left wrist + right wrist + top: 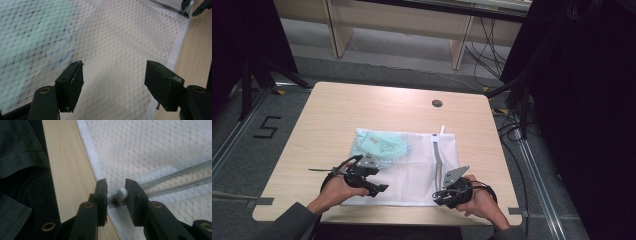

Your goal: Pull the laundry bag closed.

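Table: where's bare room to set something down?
Free: the table strip between the far edge and the mesh laundry bag, around the round grommet; also the left strip beside the bag. Crowded: the near edge, where left gripper and right gripper work at the bag.

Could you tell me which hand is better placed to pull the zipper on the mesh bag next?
The right. The right claw already has the white zipper pull between its jaws at the mesh bag edge, while the left claw stands open over plain mesh, away from the zipper.
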{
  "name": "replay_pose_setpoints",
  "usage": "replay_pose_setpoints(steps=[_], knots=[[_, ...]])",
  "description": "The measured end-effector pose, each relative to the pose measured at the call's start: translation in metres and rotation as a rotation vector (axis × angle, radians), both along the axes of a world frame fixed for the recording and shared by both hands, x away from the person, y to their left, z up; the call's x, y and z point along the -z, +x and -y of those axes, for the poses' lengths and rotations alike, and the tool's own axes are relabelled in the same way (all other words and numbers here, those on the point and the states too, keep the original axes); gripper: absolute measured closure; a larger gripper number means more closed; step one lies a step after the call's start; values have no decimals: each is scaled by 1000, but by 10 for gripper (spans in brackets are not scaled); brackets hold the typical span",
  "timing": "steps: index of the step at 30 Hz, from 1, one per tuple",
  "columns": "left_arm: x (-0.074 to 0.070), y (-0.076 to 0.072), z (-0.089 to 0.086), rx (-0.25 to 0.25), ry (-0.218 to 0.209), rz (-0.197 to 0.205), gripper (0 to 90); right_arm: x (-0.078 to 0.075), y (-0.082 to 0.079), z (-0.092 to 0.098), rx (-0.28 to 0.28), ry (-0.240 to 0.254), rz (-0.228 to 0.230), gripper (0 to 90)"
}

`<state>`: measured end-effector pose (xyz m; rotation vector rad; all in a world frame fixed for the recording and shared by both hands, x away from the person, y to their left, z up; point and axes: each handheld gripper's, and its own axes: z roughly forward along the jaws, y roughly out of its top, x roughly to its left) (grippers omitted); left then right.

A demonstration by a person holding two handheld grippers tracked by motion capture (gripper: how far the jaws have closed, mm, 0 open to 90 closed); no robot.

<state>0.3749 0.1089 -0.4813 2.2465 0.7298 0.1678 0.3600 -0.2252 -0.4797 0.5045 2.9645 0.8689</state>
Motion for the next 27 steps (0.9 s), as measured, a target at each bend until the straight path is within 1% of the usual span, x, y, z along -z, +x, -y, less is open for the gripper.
replay_pose_setpoints(steps=[1, 2, 4, 5, 7, 8, 9, 10, 11, 12, 14, 15, 16, 17, 18, 19, 20, 21, 22, 23, 24, 25, 26, 27], knots=[[0, 1, 0, 7, 2, 4, 309, 0, 0, 0, 0, 0, 0, 756], [0, 0, 0, 5, 3, 2, 308, 0, 1, 1, -15, 0, 8, 767], [1, 0, 0, 9, 6, 4, 308, -1, 0, 2, 1, -13, -4, 788], [1, 0, 1, -2, -4, -9, 308, 0, 0, 3, 5, -14, -17, 802], [1, -1, 1, 2, 1, -10, 308, 0, 0, 4, 5, -24, -21, 830], [1, -1, 1, 2, 1, -10, 307, -1, -1, 4, 17, -24, -40, 839], [1, -1, 2, 2, -2, -12, 307, 0, 0, 5, 17, -20, -25, 848], [1, -1, 2, 2, -2, -12, 307, -1, 1, 6, 16, -25, -29, 858], [1, -1, 2, -1, -1, -12, 307, 0, 1, 7, 21, -29, -21, 864], [2, -1, 2, -1, -1, -13, 306, 0, 3, 7, 4, -29, -16, 866], [2, -1, 2, 0, -1, -13, 306, 0, 3, 7, 6, -29, -24, 867], [2, -1, 2, 2, -2, -14, 306, 0, 2, 7, 29, -36, -30, 868], [2, 0, 2, 0, 9, -6, 306, 1, 3, 7, 16, -26, -21, 869], [2, 0, 2, 0, 9, -6, 306, 1, 3, 7, 16, -26, -21, 869], [2, 0, 3, 14, 13, 4, 306, 0, 1, 7, 38, -30, -28, 869], [2, -2, 5, 2, 4, -5, 307, -1, 3, 7, 27, -24, -23, 869], [2, -5, 9, 8, 6, 5, 310, -2, 2, 7, 44, -31, -22, 869], [2, -8, 13, 17, -7, 6, 314, -3, 2, 7, 48, -24, -22, 869], [2, -8, 13, 17, -7, 6, 318, -3, 2, 7, 48, -24, -22, 869], [2, -9, 17, 33, -12, 15, 318, -4, 2, 7, 52, -28, -18, 869], [3, -11, 22, 40, -21, 17, 324, -5, 3, 7, 54, -23, -16, 870], [3, -13, 26, 44, -22, 19, 324, -6, 3, 8, 58, -20, -19, 869], [4, -14, 31, 52, -33, 19, 326, -7, 4, 8, 63, -24, -11, 869], [5, -17, 36, 58, -57, 18, 343, -9, 4, 9, 72, -16, -23, 870]])
